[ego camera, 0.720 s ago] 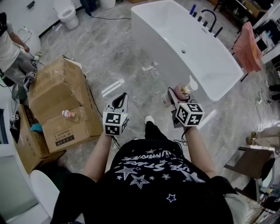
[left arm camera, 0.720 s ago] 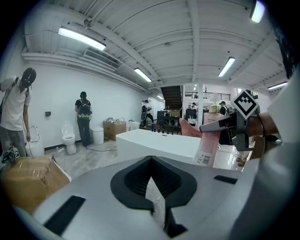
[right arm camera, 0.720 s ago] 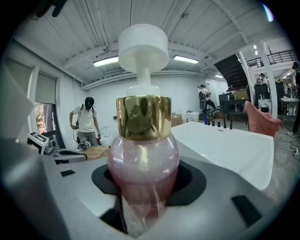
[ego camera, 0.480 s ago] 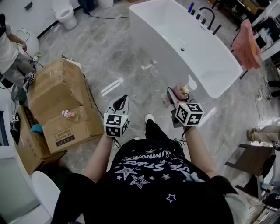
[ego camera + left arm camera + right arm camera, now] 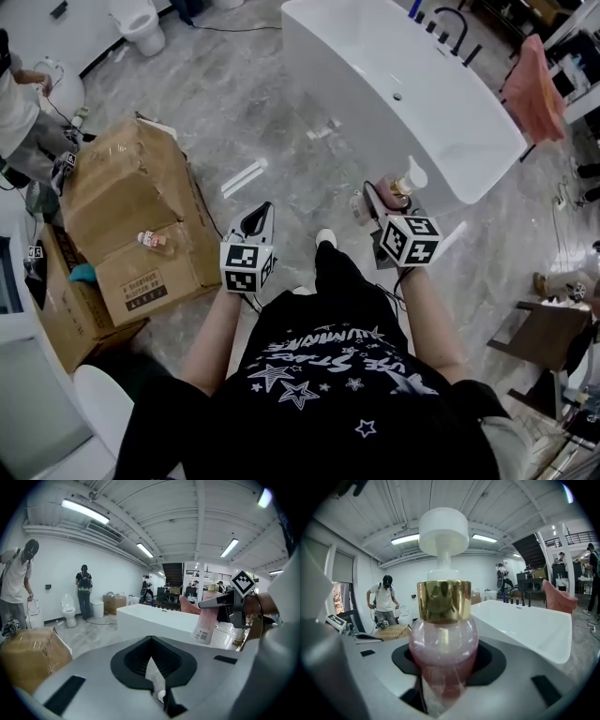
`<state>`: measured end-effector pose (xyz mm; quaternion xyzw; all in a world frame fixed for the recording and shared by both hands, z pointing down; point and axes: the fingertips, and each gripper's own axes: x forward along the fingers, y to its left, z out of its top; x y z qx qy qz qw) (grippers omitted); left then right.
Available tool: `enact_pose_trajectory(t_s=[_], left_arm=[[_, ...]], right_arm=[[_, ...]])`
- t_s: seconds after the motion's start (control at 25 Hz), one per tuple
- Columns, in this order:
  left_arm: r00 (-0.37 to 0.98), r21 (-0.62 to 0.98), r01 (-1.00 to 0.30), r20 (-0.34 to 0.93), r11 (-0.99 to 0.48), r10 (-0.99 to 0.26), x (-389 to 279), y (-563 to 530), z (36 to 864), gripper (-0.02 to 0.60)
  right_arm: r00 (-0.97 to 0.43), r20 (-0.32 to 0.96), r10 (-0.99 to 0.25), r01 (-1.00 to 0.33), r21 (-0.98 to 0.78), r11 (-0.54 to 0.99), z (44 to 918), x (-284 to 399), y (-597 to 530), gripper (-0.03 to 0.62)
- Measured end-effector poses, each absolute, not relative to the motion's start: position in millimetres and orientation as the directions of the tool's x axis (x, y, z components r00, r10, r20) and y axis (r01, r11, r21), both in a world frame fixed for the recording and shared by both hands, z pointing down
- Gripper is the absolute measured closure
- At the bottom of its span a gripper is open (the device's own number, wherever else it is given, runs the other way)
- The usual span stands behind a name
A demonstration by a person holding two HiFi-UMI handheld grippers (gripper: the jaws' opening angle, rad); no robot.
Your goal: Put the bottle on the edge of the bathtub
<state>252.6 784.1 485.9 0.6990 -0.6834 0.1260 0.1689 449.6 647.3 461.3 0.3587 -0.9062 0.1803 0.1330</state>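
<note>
A pink bottle (image 5: 401,190) with a gold collar and a white pump head stands upright in my right gripper (image 5: 382,204), which is shut on its body. It hangs over the floor just short of the near end of the white bathtub (image 5: 487,178). In the right gripper view the bottle (image 5: 443,639) fills the middle, with the bathtub (image 5: 525,620) beyond it to the right. My left gripper (image 5: 257,218) is held out over the grey floor, shut with nothing in it. The left gripper view shows the bottle (image 5: 205,626) hanging from the right gripper (image 5: 220,603) in front of the bathtub (image 5: 154,620).
Taped cardboard boxes (image 5: 131,206) stand to the left, with a small bottle (image 5: 150,239) lying on one. A black faucet (image 5: 450,28) rises at the tub's far side and a pink towel (image 5: 534,94) hangs beyond it. There is a toilet (image 5: 141,23) at the back, a person (image 5: 19,112) at left and a chair (image 5: 553,337) at right.
The view has drifted slightly as the person steps forward; the foot has moved ahead. Both grippers keep their pose, and the bottle stays in the right one near the tub's end.
</note>
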Motion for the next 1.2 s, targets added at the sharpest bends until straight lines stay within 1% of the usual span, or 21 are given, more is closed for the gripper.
enact_pose_trajectory(t_s=[0.2, 0.44, 0.6, 0.84, 1.04, 1.2], left_arm=[[0.040, 0.077, -0.997, 0.406, -0.010, -0.913, 235, 752, 486, 0.567], [0.009, 0.062, -0.998, 0.433, 0.020, -0.901, 194, 690, 487, 0.568], [-0.019, 0.039, -0.998, 0.461, 0.042, -0.887, 158, 623, 490, 0.566], [-0.029, 0.030, -0.998, 0.454, 0.047, -0.890, 118, 503, 478, 0.567], [-0.029, 0.048, -0.997, 0.438, 0.055, -0.899, 99, 418, 472, 0.568], [-0.022, 0.050, -0.998, 0.425, 0.048, -0.905, 86, 375, 467, 0.566]], right_arm=[[-0.712, 0.368, -0.597, -0.696, -0.263, 0.668, 470, 434, 619, 0.373], [-0.724, 0.383, -0.574, -0.684, -0.295, 0.667, 489, 400, 539, 0.373], [-0.730, 0.384, -0.566, -0.678, -0.296, 0.673, 497, 371, 464, 0.373], [-0.729, 0.386, -0.565, -0.680, -0.311, 0.665, 501, 335, 350, 0.373], [-0.723, 0.382, -0.576, -0.687, -0.312, 0.656, 499, 323, 271, 0.373], [-0.708, 0.399, -0.582, -0.701, -0.298, 0.648, 500, 318, 230, 0.373]])
